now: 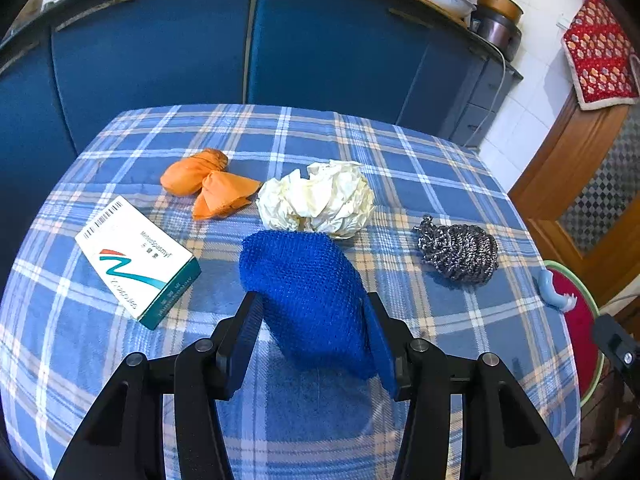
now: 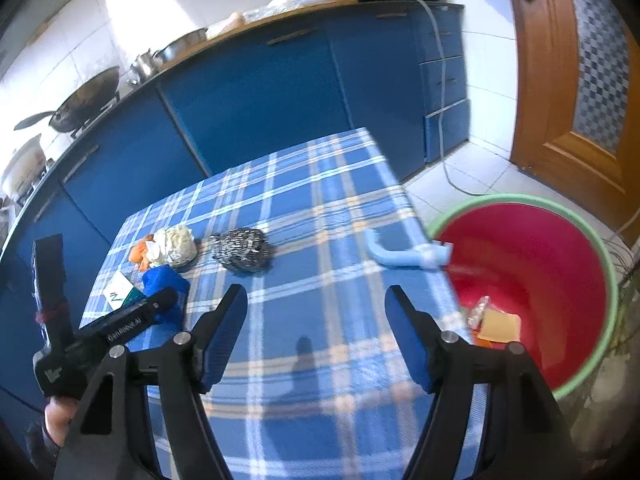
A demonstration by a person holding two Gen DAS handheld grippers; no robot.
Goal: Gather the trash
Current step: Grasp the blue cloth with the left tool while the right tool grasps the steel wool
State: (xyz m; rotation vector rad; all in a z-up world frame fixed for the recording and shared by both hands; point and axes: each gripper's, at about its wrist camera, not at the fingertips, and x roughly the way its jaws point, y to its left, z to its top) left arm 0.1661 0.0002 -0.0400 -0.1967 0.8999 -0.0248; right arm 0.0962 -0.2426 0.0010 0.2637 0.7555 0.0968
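My left gripper [image 1: 312,300] is shut on a blue knitted cloth [image 1: 308,296], just above the plaid table [image 1: 120,360]. Beyond it lie crumpled white paper [image 1: 320,200], orange peel-like scraps [image 1: 208,182], a white medicine box [image 1: 138,260] and a steel wool scrubber [image 1: 460,252]. My right gripper [image 2: 316,300] is open and empty over the table's near right part. A light blue toothbrush [image 2: 404,254] lies at the table's right edge. The red bin with a green rim [image 2: 528,272] stands beside the table, with some trash inside [image 2: 496,320]. The left gripper [image 2: 168,300] shows at the left, holding the blue cloth [image 2: 164,280].
Blue kitchen cabinets [image 1: 240,40] stand behind the table, with pots and bowls on the counter [image 2: 88,100]. A wooden door [image 2: 580,100] is at the right. A white cable [image 2: 440,80] runs down the cabinet to the tiled floor.
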